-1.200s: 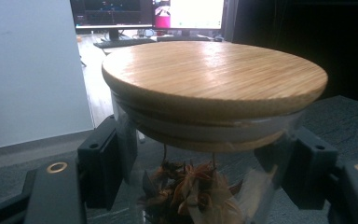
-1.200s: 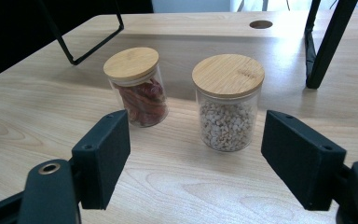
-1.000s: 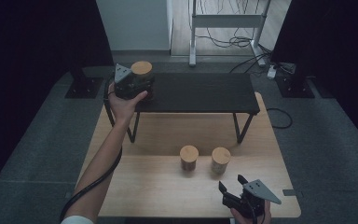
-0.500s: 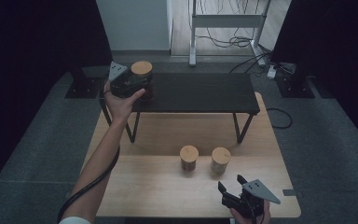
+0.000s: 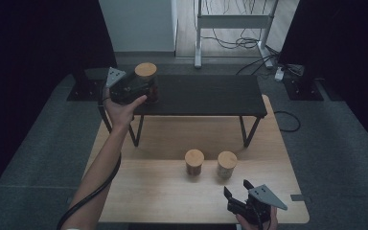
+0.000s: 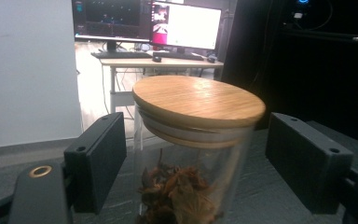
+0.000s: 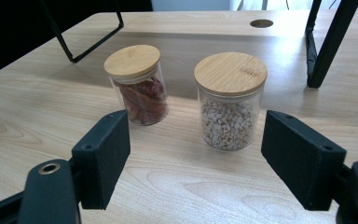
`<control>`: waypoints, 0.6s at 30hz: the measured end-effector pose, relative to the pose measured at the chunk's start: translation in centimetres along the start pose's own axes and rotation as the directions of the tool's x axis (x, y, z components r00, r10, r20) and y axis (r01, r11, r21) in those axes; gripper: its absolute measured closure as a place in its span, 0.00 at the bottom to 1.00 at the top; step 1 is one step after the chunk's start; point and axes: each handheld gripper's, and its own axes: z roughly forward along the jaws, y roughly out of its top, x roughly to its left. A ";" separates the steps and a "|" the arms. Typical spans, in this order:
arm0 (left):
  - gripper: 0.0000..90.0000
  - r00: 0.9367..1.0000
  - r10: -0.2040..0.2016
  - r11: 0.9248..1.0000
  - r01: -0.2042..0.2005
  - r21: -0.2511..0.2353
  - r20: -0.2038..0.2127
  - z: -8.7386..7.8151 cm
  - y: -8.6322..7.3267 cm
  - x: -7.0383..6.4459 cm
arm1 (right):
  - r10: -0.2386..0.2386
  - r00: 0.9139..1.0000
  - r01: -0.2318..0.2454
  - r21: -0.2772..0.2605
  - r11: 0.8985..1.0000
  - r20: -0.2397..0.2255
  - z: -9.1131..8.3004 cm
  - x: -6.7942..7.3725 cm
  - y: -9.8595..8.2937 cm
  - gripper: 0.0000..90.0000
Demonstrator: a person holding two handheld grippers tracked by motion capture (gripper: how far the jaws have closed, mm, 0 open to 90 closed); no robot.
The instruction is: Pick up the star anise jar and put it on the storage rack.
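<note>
Item: jar (image 6: 193, 154) of dried leaves, standing at the left end of the black shelf (image 5: 206, 96).

Left gripper (image 6: 214, 163): wide open around the jar, gripping nothing.

Right gripper (image 7: 193, 163): open, empty.

Risk: a careless jaw nudge likely tips the jar off the edge.

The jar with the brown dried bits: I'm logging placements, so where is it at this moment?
The jar with the brown dried bits stands on the black shelf at its left end, between the open jaws of the left gripper.
</note>
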 end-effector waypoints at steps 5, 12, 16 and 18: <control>0.25 0.999 0.020 1.000 -0.019 -0.006 0.042 -1.9 0.2 0.0 | -0.011 1.000 0.011 -0.004 1.000 -0.001 0.0 0.4 0.0 0.27; 0.25 0.996 0.030 1.000 -0.029 -0.008 0.084 -5.2 -0.1 -0.1 | -0.030 0.999 0.030 -0.016 0.999 0.012 -0.2 0.9 -0.1 0.27; 0.26 0.994 0.034 0.999 -0.034 -0.003 0.108 -7.0 -0.8 -0.3 | -0.035 0.999 0.035 -0.014 0.999 0.020 -0.1 1.2 -0.1 0.27; 0.27 0.992 0.040 0.999 -0.040 -0.001 0.117 -8.0 -1.3 -0.4 | -0.042 0.999 0.042 -0.013 0.999 0.022 -0.1 1.4 -0.1 0.27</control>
